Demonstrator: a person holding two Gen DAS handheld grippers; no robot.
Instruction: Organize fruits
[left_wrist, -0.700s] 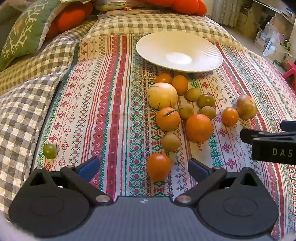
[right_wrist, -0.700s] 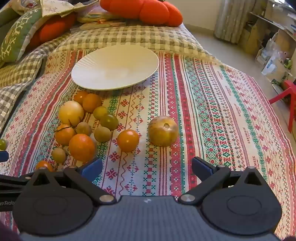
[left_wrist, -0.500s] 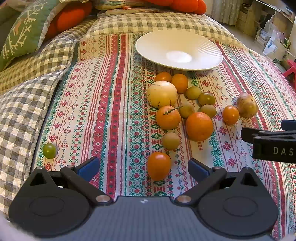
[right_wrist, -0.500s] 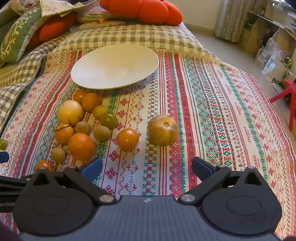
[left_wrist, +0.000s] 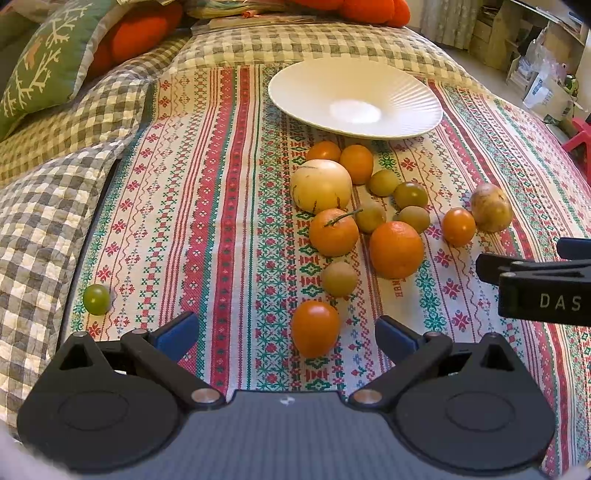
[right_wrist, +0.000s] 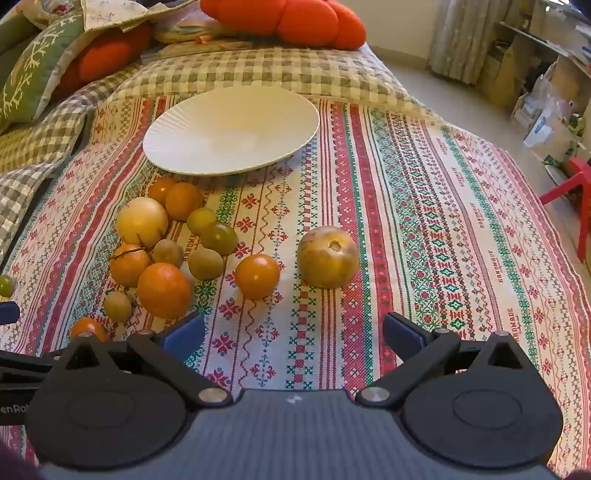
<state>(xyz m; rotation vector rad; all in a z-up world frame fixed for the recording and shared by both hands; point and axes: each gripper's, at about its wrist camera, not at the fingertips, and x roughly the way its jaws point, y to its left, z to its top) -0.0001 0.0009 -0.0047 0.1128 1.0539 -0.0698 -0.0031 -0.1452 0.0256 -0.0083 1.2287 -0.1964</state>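
Both the left hand-held gripper (left_wrist: 288, 332) and right hand-held gripper (right_wrist: 293, 336) hover wide open and empty over the bed's patterned cloth (right_wrist: 424, 221), fruits (left_wrist: 369, 221) scattered just before the empty white plate (left_wrist: 406, 92).

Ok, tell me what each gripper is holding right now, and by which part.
Nothing is held. The left gripper is open, with an orange fruit lying on the cloth between its fingers, ungripped. The right gripper is open over bare cloth.

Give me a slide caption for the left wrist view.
Open left gripper approaches an orange tomato; white plate empty beyond.
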